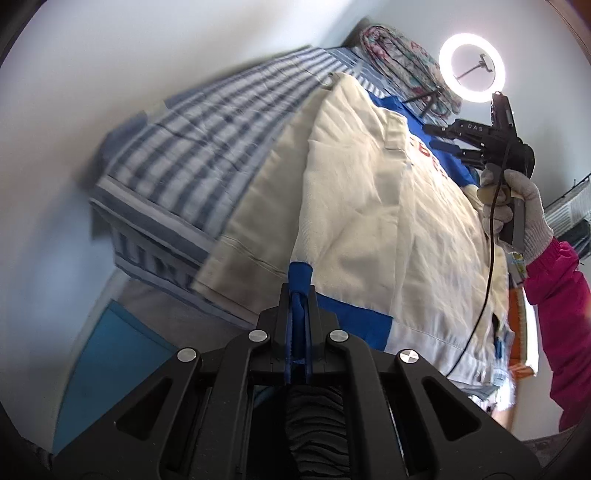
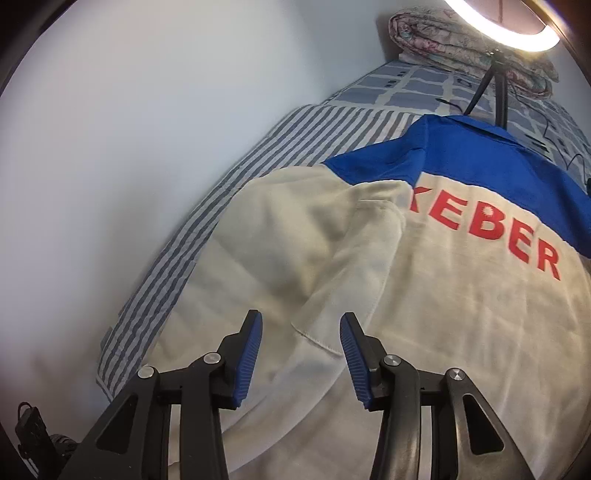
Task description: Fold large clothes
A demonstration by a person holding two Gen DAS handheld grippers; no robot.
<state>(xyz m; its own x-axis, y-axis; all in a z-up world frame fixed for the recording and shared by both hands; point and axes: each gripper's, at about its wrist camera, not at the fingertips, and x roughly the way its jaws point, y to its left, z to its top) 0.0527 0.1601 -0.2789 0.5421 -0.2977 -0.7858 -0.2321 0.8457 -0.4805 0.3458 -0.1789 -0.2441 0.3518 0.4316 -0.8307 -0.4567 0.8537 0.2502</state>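
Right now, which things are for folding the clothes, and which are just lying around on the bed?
For the job:
- cream and blue jacket, spread on the bed
- left gripper, shut on the jacket's blue cuff
- right gripper, open above the jacket

Just lying about:
- striped sheet
- rolled floral quilt
- ring light on its tripod

Right gripper (image 2: 301,341): jaws apart, above cream sleeve. Jacket (image 2: 424,295): cream, blue yoke, red lettering, spread on striped bed (image 2: 192,229). Beyond: folded quilt (image 2: 461,40), ring light (image 2: 517,29) on tripod.
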